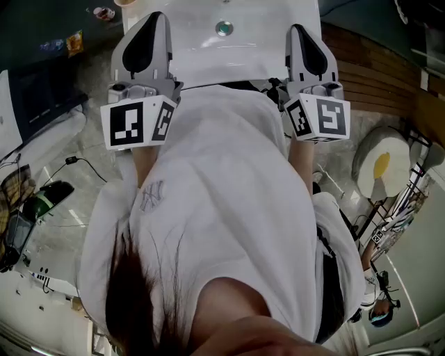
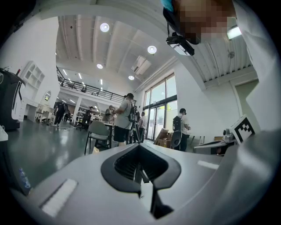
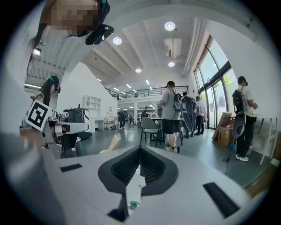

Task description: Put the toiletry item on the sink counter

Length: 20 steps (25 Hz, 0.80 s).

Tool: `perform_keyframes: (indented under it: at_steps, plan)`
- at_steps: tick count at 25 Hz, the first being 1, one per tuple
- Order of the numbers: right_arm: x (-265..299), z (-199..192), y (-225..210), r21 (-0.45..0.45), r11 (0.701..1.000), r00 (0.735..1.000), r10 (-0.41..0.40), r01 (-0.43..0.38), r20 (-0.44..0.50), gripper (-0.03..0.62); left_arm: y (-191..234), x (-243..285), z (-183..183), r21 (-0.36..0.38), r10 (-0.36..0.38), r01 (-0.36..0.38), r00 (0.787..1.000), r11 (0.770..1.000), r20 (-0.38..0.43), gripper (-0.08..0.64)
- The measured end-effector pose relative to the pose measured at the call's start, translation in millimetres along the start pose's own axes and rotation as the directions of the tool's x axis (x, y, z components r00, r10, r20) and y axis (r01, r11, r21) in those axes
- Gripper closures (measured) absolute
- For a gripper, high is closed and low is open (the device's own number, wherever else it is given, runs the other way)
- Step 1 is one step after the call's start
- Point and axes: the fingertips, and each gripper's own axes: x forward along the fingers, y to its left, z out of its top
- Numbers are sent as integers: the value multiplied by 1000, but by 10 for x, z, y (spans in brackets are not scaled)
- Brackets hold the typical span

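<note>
Seen from the head view, both grippers are held close against the person's white shirt, pointing toward a white sink (image 1: 243, 49) with a round drain (image 1: 223, 28). My left gripper (image 1: 154, 17) has its jaws together with nothing between them; its own view shows the grey jaws meeting at the tip (image 2: 138, 145). My right gripper (image 1: 297, 29) is likewise shut and empty (image 3: 140, 148), and the drain (image 3: 132, 204) shows through the gap below its jaws. No toiletry item can be told apart for certain. Small objects (image 1: 104, 12) lie on a dark surface left of the sink.
A fried-egg-shaped cushion (image 1: 381, 165) lies on the floor at the right. Cables and dark gear (image 1: 42, 198) are at the left. Both gripper views look out into a large hall with several people (image 3: 170, 116), a chair (image 2: 99, 134) and tables.
</note>
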Motion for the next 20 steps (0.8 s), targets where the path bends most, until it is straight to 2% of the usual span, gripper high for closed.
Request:
perform_keyframes:
  at_steps: [20]
  plan:
    - [11,-5,-8,-16,1000,1000,9,-9,-11,583,-25,40,6,2,-4,4,1000,1000,1,552]
